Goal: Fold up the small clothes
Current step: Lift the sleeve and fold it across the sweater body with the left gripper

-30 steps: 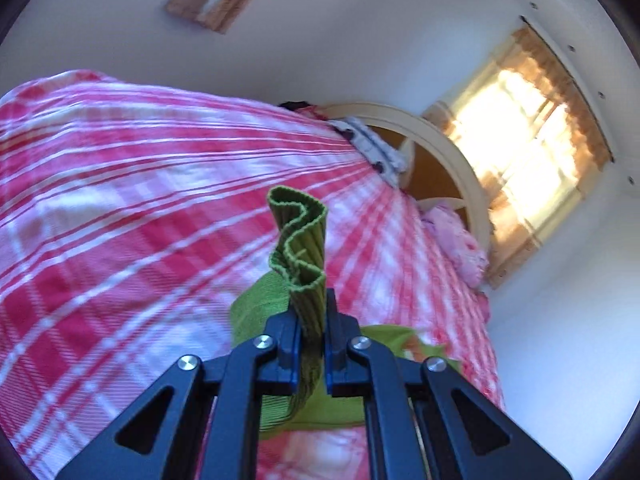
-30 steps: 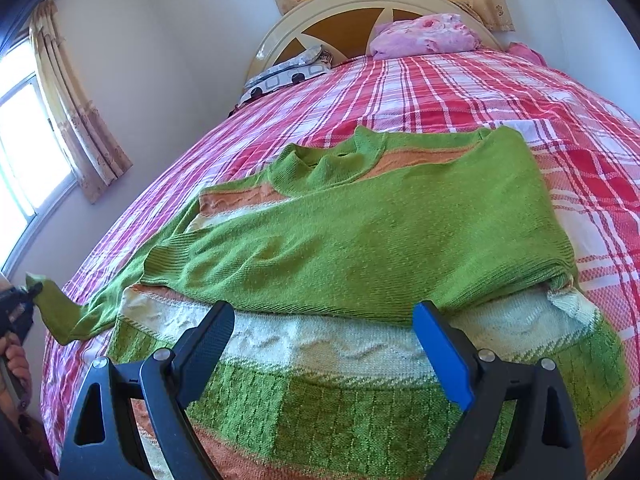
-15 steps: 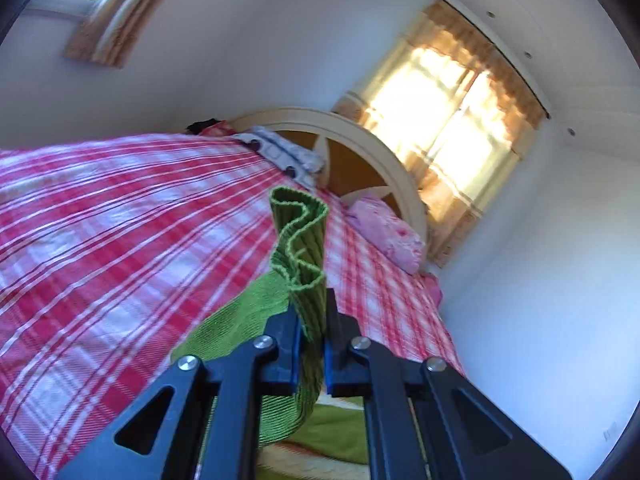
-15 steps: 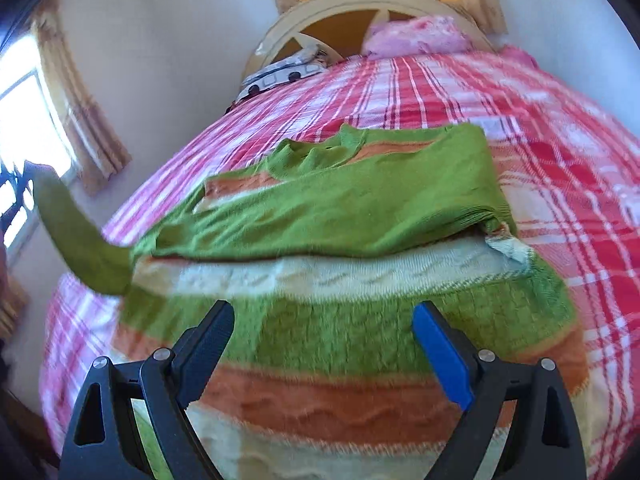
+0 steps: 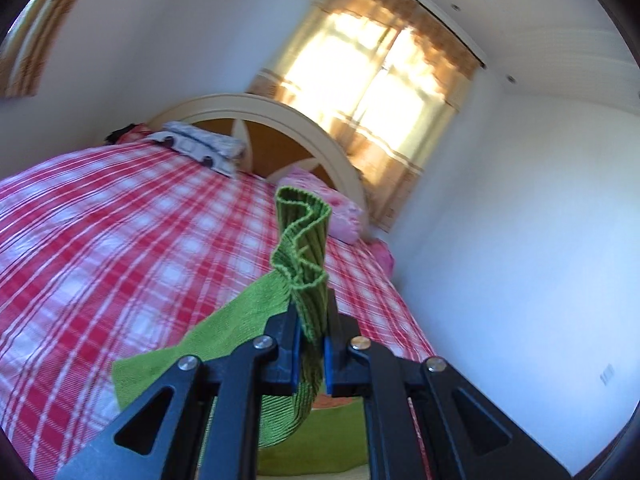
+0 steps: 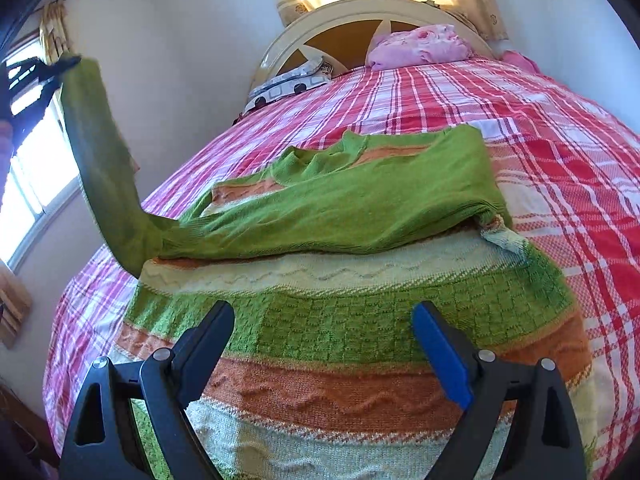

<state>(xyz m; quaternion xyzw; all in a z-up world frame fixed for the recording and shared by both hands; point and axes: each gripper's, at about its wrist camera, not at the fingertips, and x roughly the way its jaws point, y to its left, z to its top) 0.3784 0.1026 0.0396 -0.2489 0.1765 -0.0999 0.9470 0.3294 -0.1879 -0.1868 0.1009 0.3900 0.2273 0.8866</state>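
A small knitted sweater (image 6: 360,292) with green, orange and cream bands lies flat on the bed. One green sleeve (image 6: 348,208) is folded across its chest. The other sleeve (image 6: 100,168) is stretched up and out to the left. My left gripper (image 5: 311,320) is shut on that sleeve's ribbed green cuff (image 5: 302,248), held high above the bed; in the right wrist view it appears at the far left (image 6: 60,66). My right gripper (image 6: 324,320) hovers open just over the sweater's lower part, with nothing between its fingers.
The bed has a red and white checked cover (image 6: 560,168) and a cream arched headboard (image 6: 360,12). A pink bundle (image 6: 420,44) and a patterned pillow (image 6: 288,84) lie by the headboard. Curtained windows (image 5: 380,68) are behind and to the left. A white wall (image 5: 540,240) borders the bed.
My left gripper rose and swung with the cuff, pulling the sleeve off the bed and up to the left. My right gripper crept slightly forward over the sweater's hem and stayed open.
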